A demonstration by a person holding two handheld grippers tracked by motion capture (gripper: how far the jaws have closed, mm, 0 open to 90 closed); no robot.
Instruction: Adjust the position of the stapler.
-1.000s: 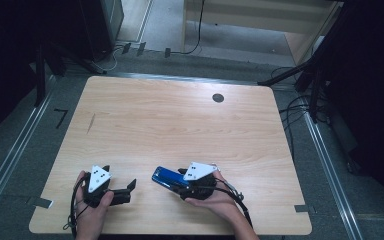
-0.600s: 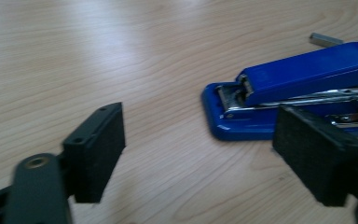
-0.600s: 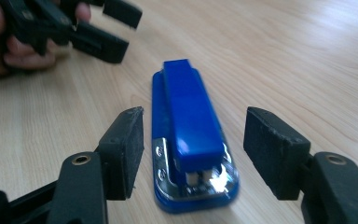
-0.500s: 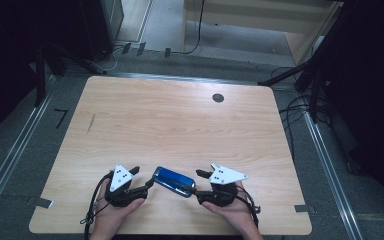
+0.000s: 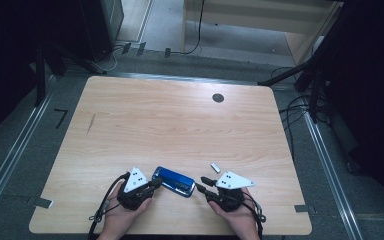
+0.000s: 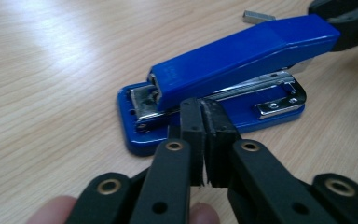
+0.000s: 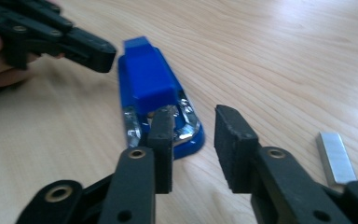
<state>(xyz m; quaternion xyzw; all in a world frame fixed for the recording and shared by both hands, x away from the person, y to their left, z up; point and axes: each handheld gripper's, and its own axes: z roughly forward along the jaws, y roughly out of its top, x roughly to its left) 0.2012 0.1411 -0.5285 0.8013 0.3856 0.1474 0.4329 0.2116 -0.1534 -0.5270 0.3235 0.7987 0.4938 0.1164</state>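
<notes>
A blue stapler [image 5: 174,181] lies on the wooden table [image 5: 180,125] near its front edge, its arm raised a little over the metal magazine [image 6: 242,91]. My left gripper [image 5: 153,185] is shut with nothing between its fingers, tips just short of the stapler's [image 6: 242,51] front end and base. My left gripper [image 6: 204,114] points at that end. My right gripper [image 5: 203,182] stands open at the stapler's other end. In the right gripper view my right gripper [image 7: 195,125] has its left finger in front of the stapler's [image 7: 145,77] hinge end, and the left gripper [image 7: 74,43] shows beyond.
A short silver strip of staples [image 5: 215,167] lies on the table just right of the stapler; the strip of staples [image 7: 334,156] is beside my right jaw. A dark round grommet [image 5: 218,98] sits near the table's far edge. Cables trail off the table's right side.
My left gripper has moved right, up to the stapler's left end. My right gripper has drawn back to the right, off the stapler. The stapler has hardly moved.
</notes>
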